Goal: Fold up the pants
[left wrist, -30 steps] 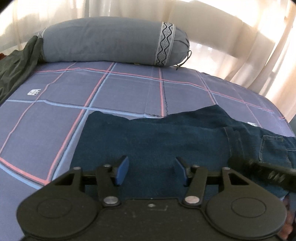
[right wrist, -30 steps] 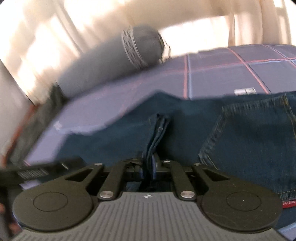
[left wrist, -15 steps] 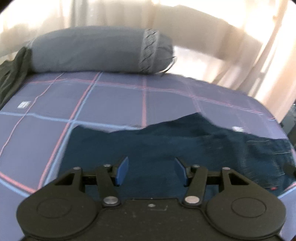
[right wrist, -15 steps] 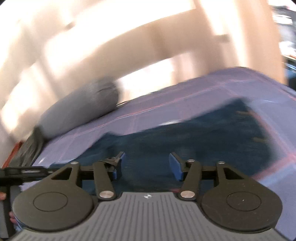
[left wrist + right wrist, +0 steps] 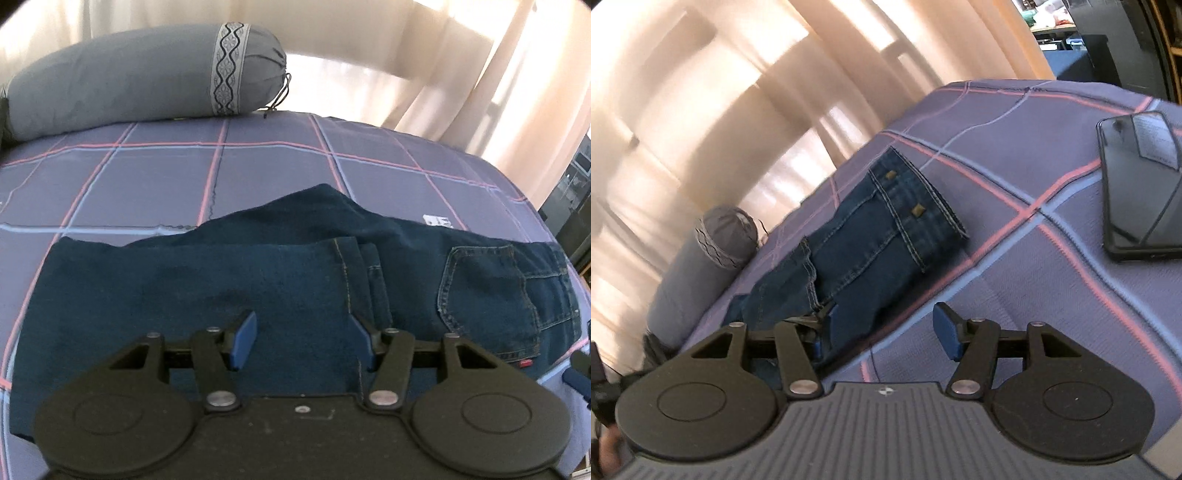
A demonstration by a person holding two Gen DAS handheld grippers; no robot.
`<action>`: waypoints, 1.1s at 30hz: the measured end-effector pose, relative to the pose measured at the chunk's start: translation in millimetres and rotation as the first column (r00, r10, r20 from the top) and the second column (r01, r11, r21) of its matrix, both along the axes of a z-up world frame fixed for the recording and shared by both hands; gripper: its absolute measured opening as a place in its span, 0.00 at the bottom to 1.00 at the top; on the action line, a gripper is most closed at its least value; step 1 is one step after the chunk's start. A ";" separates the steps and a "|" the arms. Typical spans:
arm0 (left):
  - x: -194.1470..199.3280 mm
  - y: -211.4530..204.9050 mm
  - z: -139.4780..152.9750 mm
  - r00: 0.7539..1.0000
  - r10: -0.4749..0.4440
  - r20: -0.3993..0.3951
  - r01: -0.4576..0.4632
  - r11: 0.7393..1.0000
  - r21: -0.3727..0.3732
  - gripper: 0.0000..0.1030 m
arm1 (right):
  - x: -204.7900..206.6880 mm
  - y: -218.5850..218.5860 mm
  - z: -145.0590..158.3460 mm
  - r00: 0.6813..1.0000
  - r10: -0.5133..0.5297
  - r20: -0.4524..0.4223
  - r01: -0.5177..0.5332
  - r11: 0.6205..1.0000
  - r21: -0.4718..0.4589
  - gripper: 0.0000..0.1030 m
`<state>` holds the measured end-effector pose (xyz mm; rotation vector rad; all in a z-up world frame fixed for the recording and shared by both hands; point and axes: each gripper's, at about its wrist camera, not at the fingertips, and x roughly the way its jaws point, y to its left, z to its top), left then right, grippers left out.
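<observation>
The pants (image 5: 258, 295) lie on the bed (image 5: 258, 173), folded lengthwise with the legs doubled back so the hem edge rests across the seat, just short of the back pocket (image 5: 487, 295); my left tool (image 5: 303, 341) hovers over the near edge, spread wide and pinching nothing; my right tool (image 5: 890, 332) has just been opening, now stands spread with nothing between its pads, one blue pad just beside the near edge of the denim by the waistband end (image 5: 916, 206); the far edge of the lower layer bulges out in a peak, so I judge the next fold could trap that unevenness and leave a lopsided bundle; a shallow pinch might catch only the top layer and peel the stack apart; the phone (image 5: 1137, 184) lies on the bed near the waistband, and a wide swing of my right tool could knock it; the bolster (image 5: 147, 74) sits well apart, out of harm's way.
</observation>
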<state>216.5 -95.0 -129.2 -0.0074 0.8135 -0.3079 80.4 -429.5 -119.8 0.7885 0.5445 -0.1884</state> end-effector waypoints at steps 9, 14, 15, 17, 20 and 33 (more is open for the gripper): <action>3.5 2.9 -1.3 1.000 0.006 -0.007 -0.006 1.000 -0.011 1.00 | 18.7 -10.9 -9.3 0.997 -0.058 0.057 0.055 0.997 0.057 0.91; 6.3 19.6 6.5 0.998 0.065 -0.003 -0.065 0.998 -0.025 1.00 | 33.4 -12.6 -14.8 0.992 -0.089 0.089 0.082 0.994 0.078 0.91; 6.3 22.7 7.8 0.997 0.078 -0.001 -0.078 0.997 -0.020 1.00 | 38.8 -11.3 -15.6 0.991 -0.090 0.099 0.084 0.994 0.064 0.90; 6.8 32.4 9.6 0.994 0.109 -0.012 -0.109 0.994 -0.024 1.00 | 45.8 -8.7 -15.1 0.990 -0.104 0.096 0.098 0.993 0.059 0.90; 5.3 43.0 10.0 0.991 0.129 -0.026 -0.130 0.990 -0.050 1.00 | 42.6 -4.7 -17.3 0.991 -0.089 0.099 0.082 0.994 0.068 0.47; 4.4 27.3 13.5 0.996 0.081 -0.022 -0.082 0.996 -0.045 1.00 | 7.4 1.4 -20.3 0.982 -0.173 0.082 0.164 0.981 0.107 0.50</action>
